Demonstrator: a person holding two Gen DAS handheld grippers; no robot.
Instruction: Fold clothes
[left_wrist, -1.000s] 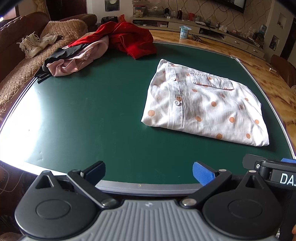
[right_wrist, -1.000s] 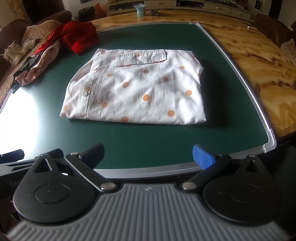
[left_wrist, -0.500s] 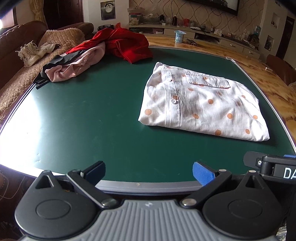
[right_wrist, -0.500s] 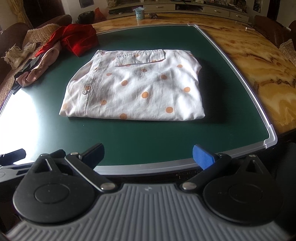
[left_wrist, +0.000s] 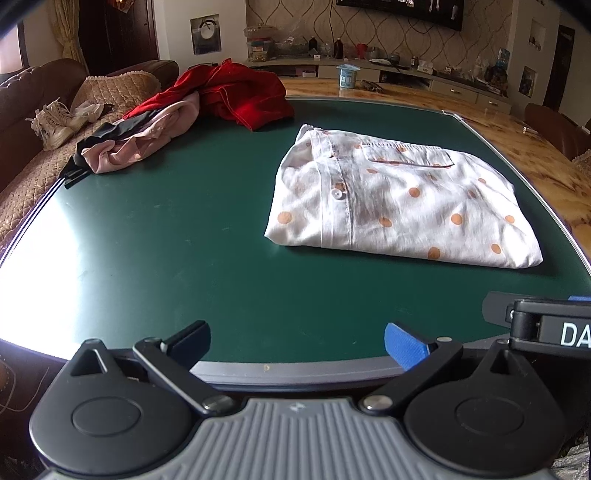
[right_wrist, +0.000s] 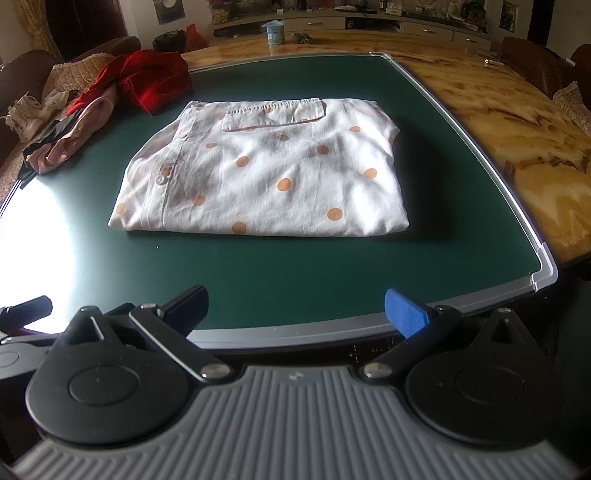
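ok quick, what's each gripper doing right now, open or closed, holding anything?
Left gripper: open, holding nothing.
Right gripper: open, holding nothing.

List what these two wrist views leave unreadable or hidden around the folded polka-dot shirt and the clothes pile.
- Polka-dot shirt, both views: the layers underneath are hidden by the top layer.
- Clothes pile, left wrist view: the dark garment is mostly buried under the pink and red ones.
- Cup, right wrist view: its label is too small to read.
- Right gripper, left wrist view: its lettering is cut off by the frame edge.
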